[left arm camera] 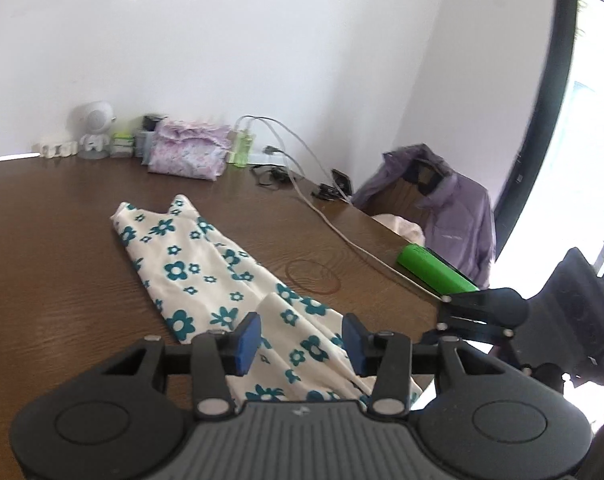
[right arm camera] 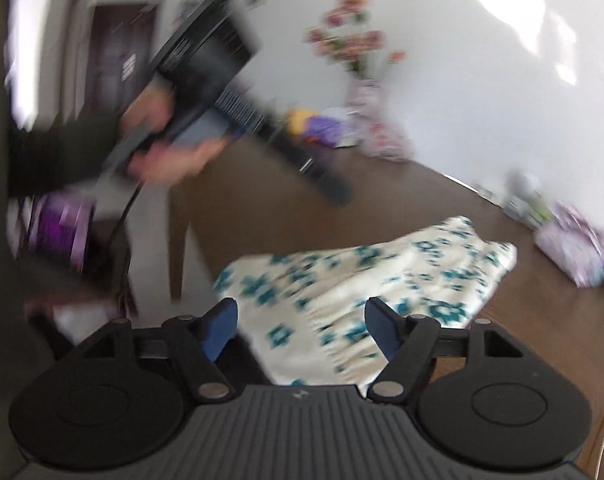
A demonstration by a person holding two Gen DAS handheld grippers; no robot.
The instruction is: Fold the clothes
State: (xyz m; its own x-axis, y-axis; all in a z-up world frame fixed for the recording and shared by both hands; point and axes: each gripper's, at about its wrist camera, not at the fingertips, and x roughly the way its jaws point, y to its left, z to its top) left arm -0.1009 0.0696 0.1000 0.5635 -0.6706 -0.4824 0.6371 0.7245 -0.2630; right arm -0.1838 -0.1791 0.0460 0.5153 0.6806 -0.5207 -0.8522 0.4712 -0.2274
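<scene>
Left wrist view: the floral garment (left arm camera: 206, 276) lies folded lengthwise on the brown table (left arm camera: 50, 240). The left gripper (left arm camera: 302, 340) hovers over its near end, jaws spread. The right gripper (right arm camera: 302, 326) gapes too, pinching nothing.

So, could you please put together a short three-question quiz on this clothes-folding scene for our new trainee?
1. True or false: the left gripper is clamped on the floral garment.
2. What does the garment lie on? A) the wooden table B) a chair C) the floor
3. What colour is the jacket draped on the chair beyond the table?

Key: 1. False: its jaws stand apart, pads clear of the cloth. 2. A. 3. Purple.
</scene>
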